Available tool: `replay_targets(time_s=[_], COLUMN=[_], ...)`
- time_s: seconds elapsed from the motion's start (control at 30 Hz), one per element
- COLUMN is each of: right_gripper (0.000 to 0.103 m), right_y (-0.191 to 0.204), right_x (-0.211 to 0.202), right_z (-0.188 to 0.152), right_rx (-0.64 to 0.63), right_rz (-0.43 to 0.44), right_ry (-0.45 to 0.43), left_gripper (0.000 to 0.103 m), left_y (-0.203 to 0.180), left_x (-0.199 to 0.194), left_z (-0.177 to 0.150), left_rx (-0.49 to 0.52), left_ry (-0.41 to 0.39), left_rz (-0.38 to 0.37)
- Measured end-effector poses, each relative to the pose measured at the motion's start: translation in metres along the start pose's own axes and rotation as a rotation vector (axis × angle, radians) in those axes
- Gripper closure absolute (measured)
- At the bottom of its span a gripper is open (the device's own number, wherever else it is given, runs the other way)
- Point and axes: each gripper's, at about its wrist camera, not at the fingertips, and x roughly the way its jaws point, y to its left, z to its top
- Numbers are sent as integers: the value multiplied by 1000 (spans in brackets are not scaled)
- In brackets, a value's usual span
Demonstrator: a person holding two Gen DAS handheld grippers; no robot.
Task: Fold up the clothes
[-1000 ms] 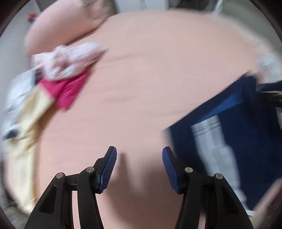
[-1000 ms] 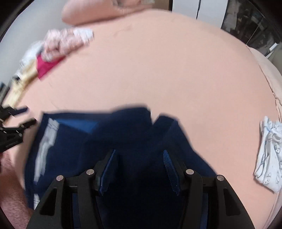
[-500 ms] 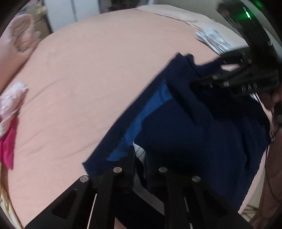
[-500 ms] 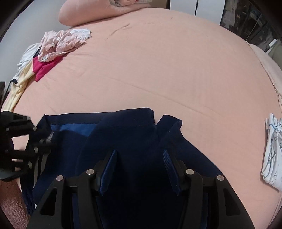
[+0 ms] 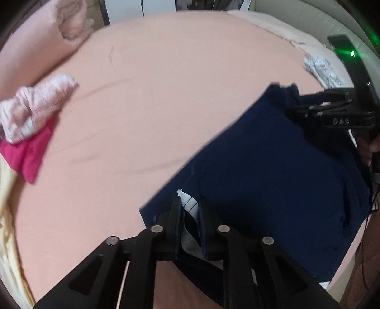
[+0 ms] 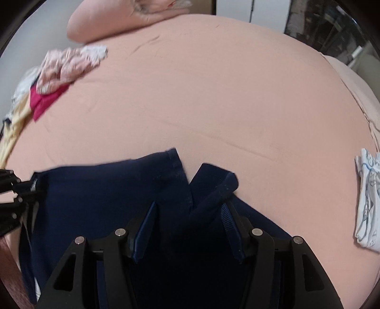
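Observation:
A navy garment (image 5: pixel 273 178) lies spread on the near part of the peach bed sheet (image 5: pixel 166 95). My left gripper (image 5: pixel 190 209) is shut on its near-left edge, where a white striped patch (image 5: pixel 188 203) shows between the fingers. In the right wrist view the same garment (image 6: pixel 106 190) fills the foreground, split into two flaps at its far edge. My right gripper (image 6: pixel 188 214) hovers over that split, jaws wide apart and open, with cloth beneath them. It also shows at the right of the left wrist view as the right gripper (image 5: pixel 294 111); the left gripper (image 6: pixel 21 190) sits at the left edge.
A heap of loose clothes lies at the far left: a pink floral piece (image 5: pixel 30 109), a magenta piece (image 5: pixel 28 154) and a yellow piece (image 6: pixel 11 128). A white printed garment (image 6: pixel 368 202) sits folded at the right edge. A peach pillow (image 6: pixel 118 21) lies at the head.
My left gripper was open over bare sheet one second ago; it swung right and shut on the navy garment's edge. The light-blue inner strip no longer shows. The right gripper stayed open over it.

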Motion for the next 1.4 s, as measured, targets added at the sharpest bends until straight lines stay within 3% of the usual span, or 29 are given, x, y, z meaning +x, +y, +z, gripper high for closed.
replay_targets(time_s=[0.07, 0.13, 0.27, 0.3, 0.37, 0.4, 0.47, 0.53, 0.57, 0.63, 0.67, 0.7, 0.73, 0.77, 0.87, 0.9, 1.0, 1.13, 1.17, 1.23, 1.33, 1.4], right_gripper=[47, 42, 41, 41, 40, 39, 39, 39, 39, 39, 39, 39, 39, 39, 39, 39, 39, 39, 39, 39, 39, 39], right_y=[-5, -13, -24, -21, -17, -10, 4, 10, 11, -5, -13, -22, -28, -35, -51, -50, -32, -8, -7, -14, -29, -37], right_x=[-5, 7, -6, -17, -39, -42, -46, -45, -48, -69, -79, -85, -87, -95, -155, -169, -160, -147, -133, -128, -143, -151], right_z=[0, 3, 7, 6, 3, -2, -13, -27, -35, -55, -65, -75, -85, -95, -132, -143, -161, -186, -196, -210, -223, -229], right_rx=[8, 16, 80, 81, 80, 60, 19, -24, -28, 24, 49, 67, 85, 96, 105, 110, 97, 78, 61, 57, 66, 73], right_rz=[-57, -59, -13, -3, 18, 45, 98, 70, 0, -34, -49, -40, -46, -78, -152, -155, -107, -49, -95, -156, -227, -255], right_ry=[-44, -17, -25, -43, -74, -55, -17, 19, 3, -40, -59, -38, -2, 25, -50, -64, -24, 32, 82, 117, 128, 136], left_gripper=[65, 49, 49, 49, 49, 49, 49, 49, 49, 48, 47, 46, 50, 50, 48, 48, 48, 48, 48, 48, 48, 48], left_y=[7, 17, 38, 42, 58, 57, 39, 31, 34, 43, 42, 31, 13, -3, -36, -49, -89, -141, -153, -169, -170, -153], left_x=[-22, -30, -20, -19, -13, -10, -10, -11, -11, 7, 27, 36, 21, 4, -41, -43, -48, -36, -35, -41, -56, -64], left_z=[3, 3, 12, 15, 14, 14, 12, 9, 7, 14, 17, 12, 10, 8, 7, 5, -4, -36, -43, -47, -50, -50], left_rx=[-27, -57, -17, -31, -139, -149, -76, -37, -61, -46, 61, 139, 176, 199, 192, 211, 266, 319, 331, 354, 352, 294], left_ry=[-91, -119, -85, -76, -54, -56, -66, -98, -117, -48, 62, 117, 94, 66, -51, -45, -17, 142, 171, 156, 131, 115], left_rz=[6, 7, 59, 37, -213, -233, -12, 168, 159, 159, 286, 372, 393, 393, 160, 117, 5, 95, 122, 143, 55, 48])
